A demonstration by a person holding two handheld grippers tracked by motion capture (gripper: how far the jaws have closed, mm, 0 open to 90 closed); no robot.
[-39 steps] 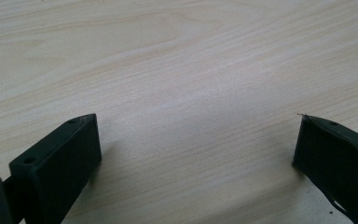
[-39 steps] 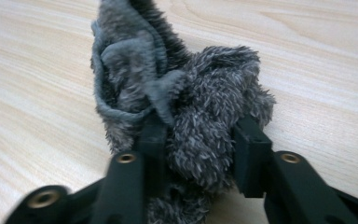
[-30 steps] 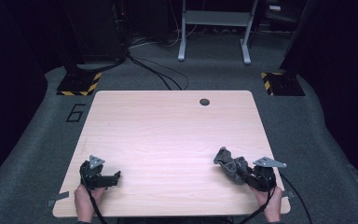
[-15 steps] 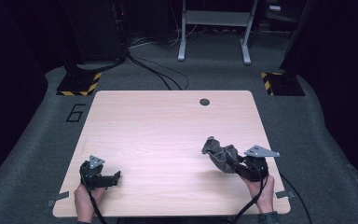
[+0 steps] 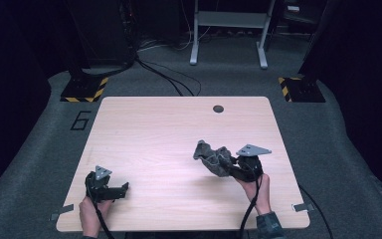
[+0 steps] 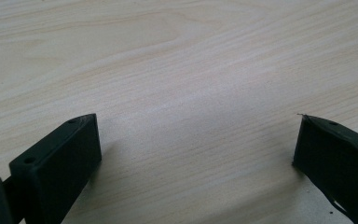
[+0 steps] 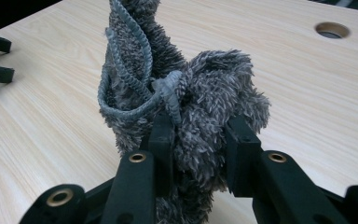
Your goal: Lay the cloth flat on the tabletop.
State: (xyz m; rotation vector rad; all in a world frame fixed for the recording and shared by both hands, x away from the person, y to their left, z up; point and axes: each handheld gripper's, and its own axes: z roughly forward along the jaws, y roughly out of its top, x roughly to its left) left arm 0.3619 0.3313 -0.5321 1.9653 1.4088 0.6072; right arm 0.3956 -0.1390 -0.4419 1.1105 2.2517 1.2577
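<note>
Fuzzy grey cloth is pinched in the right hand-held gripper, near the surface's right edge. Left hand-held gripper sits spread and empty at the near-left corner, well apart.

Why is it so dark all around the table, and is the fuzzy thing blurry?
High view: light falls on the table while the room stays dim. Right gripper view: the grey cloth looks sharp between the jaws. Left gripper view: the jaws cast soft shadows on the wood.
</note>
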